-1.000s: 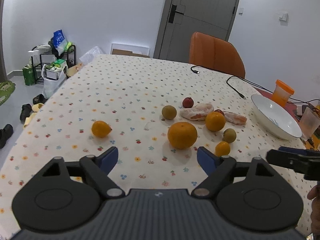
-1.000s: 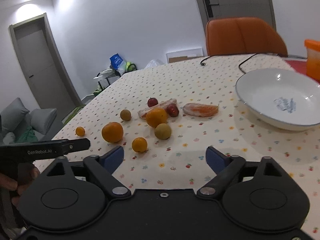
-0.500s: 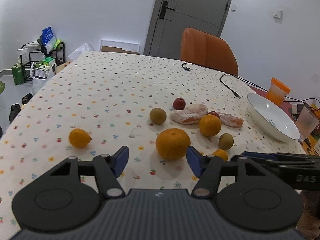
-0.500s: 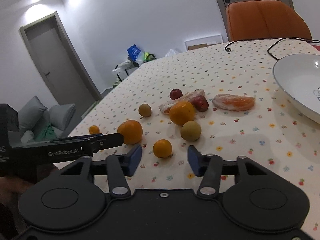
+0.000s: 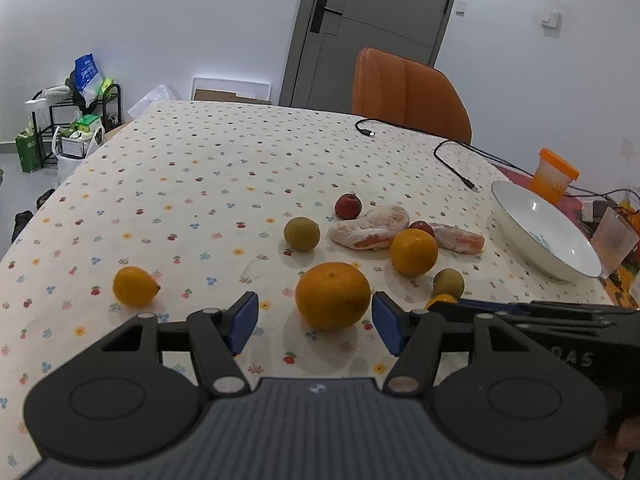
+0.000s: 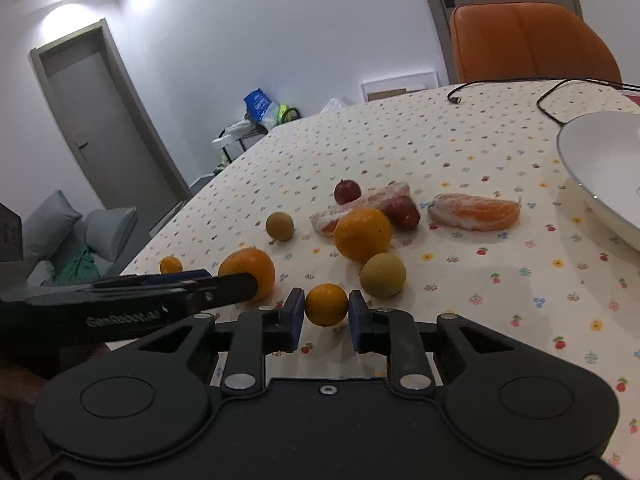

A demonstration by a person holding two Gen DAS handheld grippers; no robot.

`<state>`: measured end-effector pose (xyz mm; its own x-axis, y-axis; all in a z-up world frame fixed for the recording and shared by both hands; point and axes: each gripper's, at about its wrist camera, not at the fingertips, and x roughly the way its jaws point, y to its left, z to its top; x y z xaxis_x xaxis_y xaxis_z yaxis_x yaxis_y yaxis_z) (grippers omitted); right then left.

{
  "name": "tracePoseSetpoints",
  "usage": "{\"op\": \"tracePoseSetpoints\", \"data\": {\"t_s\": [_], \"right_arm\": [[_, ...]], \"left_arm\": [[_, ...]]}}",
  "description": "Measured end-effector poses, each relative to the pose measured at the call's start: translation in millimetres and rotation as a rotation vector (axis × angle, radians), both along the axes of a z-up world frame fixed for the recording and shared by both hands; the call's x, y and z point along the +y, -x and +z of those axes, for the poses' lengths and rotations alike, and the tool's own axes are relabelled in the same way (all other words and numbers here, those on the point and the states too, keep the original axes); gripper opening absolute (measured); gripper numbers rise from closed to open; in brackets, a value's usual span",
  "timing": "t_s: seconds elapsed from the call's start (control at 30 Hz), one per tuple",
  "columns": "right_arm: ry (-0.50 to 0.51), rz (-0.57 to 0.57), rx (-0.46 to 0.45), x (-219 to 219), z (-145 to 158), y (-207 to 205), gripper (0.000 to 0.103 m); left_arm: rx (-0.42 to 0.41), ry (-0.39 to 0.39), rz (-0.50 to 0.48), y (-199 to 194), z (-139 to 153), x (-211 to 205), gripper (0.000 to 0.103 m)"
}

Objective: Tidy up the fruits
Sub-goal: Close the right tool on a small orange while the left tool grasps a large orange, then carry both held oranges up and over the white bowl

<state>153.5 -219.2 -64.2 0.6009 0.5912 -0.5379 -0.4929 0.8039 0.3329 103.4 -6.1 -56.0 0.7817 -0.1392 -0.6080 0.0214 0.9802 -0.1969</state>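
Four oranges (image 5: 333,295), two green fruits (image 5: 301,233), two red (image 5: 348,206), two peeled segments (image 5: 370,228), one bowl (image 5: 516,220); tally perhaps incomplete.

The tablecloth (image 5: 200,184) was bare across the upper left and middle of the left wrist view, so there was wide room to pass. The way toward the white bowl (image 5: 516,216) at the right was crowded: a green fruit (image 5: 449,282), an orange (image 5: 414,252) and two peeled segments (image 5: 372,228) lay close together. The right gripper (image 5: 520,312) crossed the lower right. Two black cables (image 5: 452,160) lay behind the bowl.
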Motion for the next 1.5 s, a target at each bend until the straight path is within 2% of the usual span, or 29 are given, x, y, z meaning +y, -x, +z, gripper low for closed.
{"op": "tracePoseSetpoints", "data": {"t_s": [0.17, 0.27, 0.5, 0.83, 1.5], "right_arm": [[-0.007, -0.038, -0.022, -11.4, 4.2, 4.8, 0.022], [-0.019, -0.071, -0.027, -20.9, 5.1, 7.2, 0.022], [-0.019, -0.152, -0.052, -40.2, 7.1, 13.4, 0.022], [-0.047, -0.22, -0.099, -69.5, 14.5, 24.7, 0.022], [-0.09, -0.374, -0.167, -143.0, 19.3, 28.1, 0.022]], "left_arm": [[0.007, -0.031, 0.019, -6.5, -7.2, -8.2, 0.061], [0.002, -0.043, 0.009, -7.4, -7.2, -14.2, 0.041], [-0.024, -0.088, -0.023, 0.2, 2.7, -32.1, 0.041], [-0.076, -0.105, -0.057, 5.1, 20.9, -56.5, 0.041], [-0.133, -0.147, -0.217, -9.3, 35.9, -141.8, 0.041]]}}
